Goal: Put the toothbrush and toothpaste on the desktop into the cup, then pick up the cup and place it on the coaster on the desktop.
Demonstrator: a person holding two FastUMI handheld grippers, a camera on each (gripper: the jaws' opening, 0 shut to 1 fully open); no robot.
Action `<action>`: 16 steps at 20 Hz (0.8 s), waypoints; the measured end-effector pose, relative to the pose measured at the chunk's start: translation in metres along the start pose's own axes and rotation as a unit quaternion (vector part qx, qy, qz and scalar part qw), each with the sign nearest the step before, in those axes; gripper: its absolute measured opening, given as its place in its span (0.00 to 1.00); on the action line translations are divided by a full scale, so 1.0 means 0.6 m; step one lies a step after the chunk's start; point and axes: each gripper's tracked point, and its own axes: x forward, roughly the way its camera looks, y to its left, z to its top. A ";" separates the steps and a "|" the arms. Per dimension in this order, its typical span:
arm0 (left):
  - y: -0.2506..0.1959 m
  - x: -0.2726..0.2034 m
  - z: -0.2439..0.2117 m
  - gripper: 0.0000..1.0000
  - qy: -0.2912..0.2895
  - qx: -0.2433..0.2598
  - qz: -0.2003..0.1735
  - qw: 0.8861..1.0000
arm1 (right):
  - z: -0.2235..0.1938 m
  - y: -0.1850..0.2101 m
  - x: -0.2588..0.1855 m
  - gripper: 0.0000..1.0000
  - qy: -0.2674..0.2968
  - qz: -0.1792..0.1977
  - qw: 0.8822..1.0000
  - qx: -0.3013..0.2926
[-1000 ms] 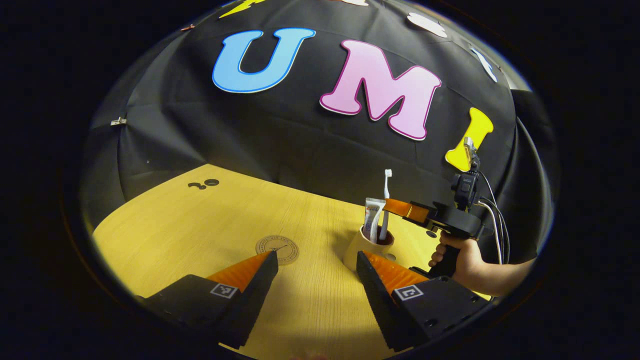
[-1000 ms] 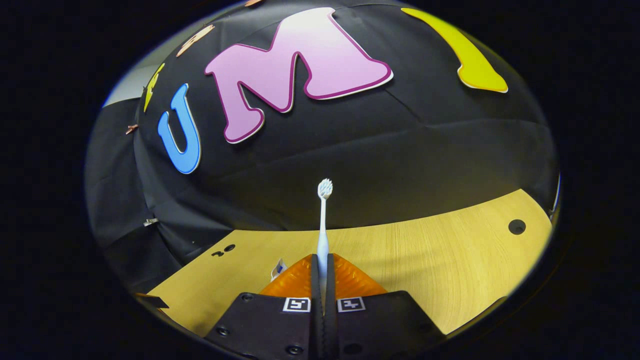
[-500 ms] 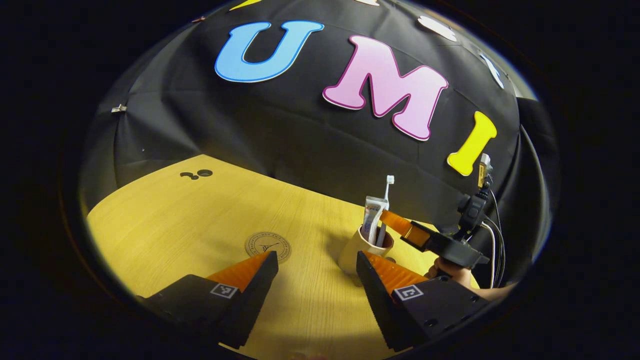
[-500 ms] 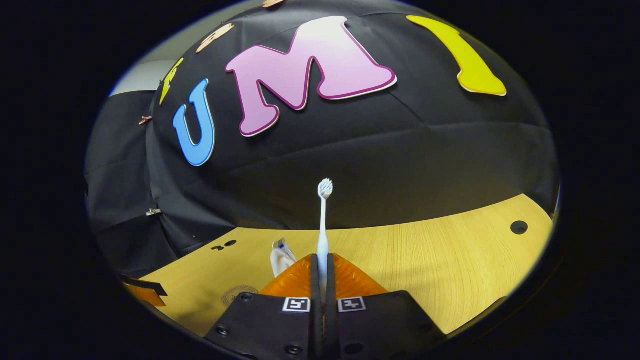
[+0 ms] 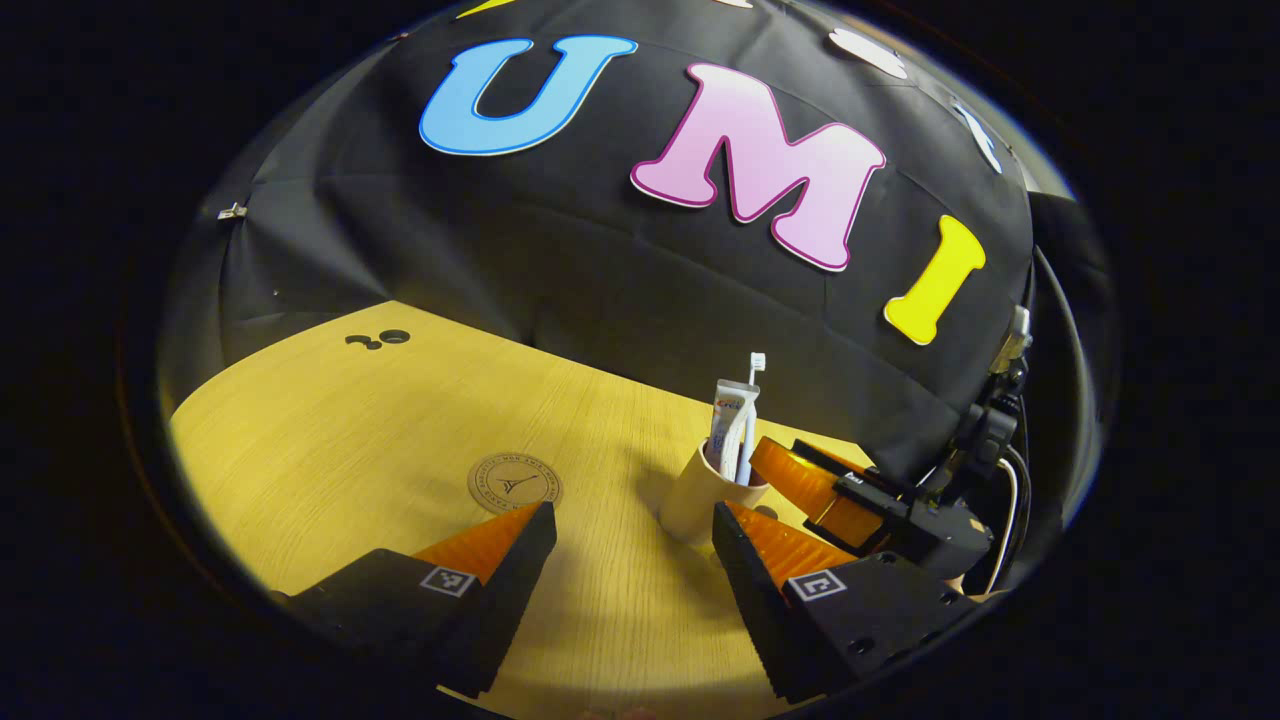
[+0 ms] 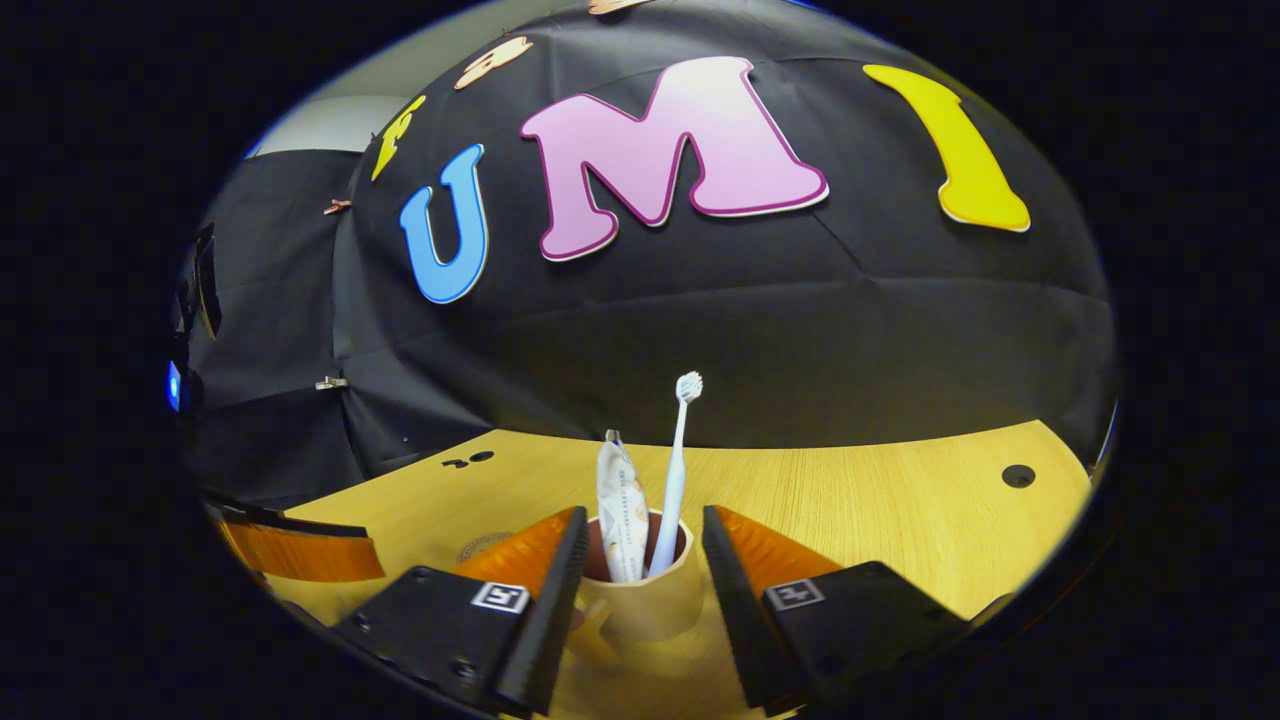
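Both grippers' jaws stand spread: right gripper (image 6: 635, 560) flanks the cup (image 6: 640, 600) holding toothbrush (image 6: 676, 470) and toothpaste (image 6: 620, 510); left gripper (image 5: 630, 555) hovers over the desk (image 5: 330, 420) near the coaster (image 5: 514, 483)

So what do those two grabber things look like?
Each one has two wedge-shaped fingers on chunky black blocks with screws. Every block carries a small square black-and-white marker. The left gripper and right gripper look alike. On the right gripper's back sit a small black camera and trailing cables.
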 end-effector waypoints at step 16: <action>0.098 -0.126 -0.032 0.97 0.010 -0.037 0.069 0.997 | -0.006 0.005 -0.043 0.98 0.216 -0.064 0.970 0.089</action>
